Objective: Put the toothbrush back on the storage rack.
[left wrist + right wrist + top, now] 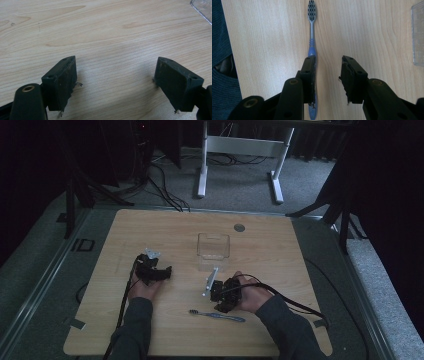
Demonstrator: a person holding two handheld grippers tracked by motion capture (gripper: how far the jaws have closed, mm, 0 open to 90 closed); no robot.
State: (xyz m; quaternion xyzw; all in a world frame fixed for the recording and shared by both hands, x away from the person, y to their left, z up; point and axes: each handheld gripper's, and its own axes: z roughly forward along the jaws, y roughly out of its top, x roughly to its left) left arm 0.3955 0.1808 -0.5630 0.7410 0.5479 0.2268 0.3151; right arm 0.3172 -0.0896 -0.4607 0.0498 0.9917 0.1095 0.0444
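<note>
A blue toothbrush (217,316) lies flat near the table's front edge, bristle head to the left. My right gripper (223,303) hovers just above its handle end. In the right gripper view my right gripper (328,60) is open; the toothbrush (312,37) runs straight ahead and its handle passes under the left jaw, not between the two. A clear plastic container (213,246) stands at mid-table. My left gripper (161,272) is held left of centre. Seen from the left gripper view, that gripper (116,62) is wide open over bare wood.
The wooden table (280,250) has a round grommet (239,227) at the back. A corner of the clear container (203,10) shows in the left gripper view and its edge (418,37) in the right gripper view. A dark sleeve (222,75) is beside the toothbrush.
</note>
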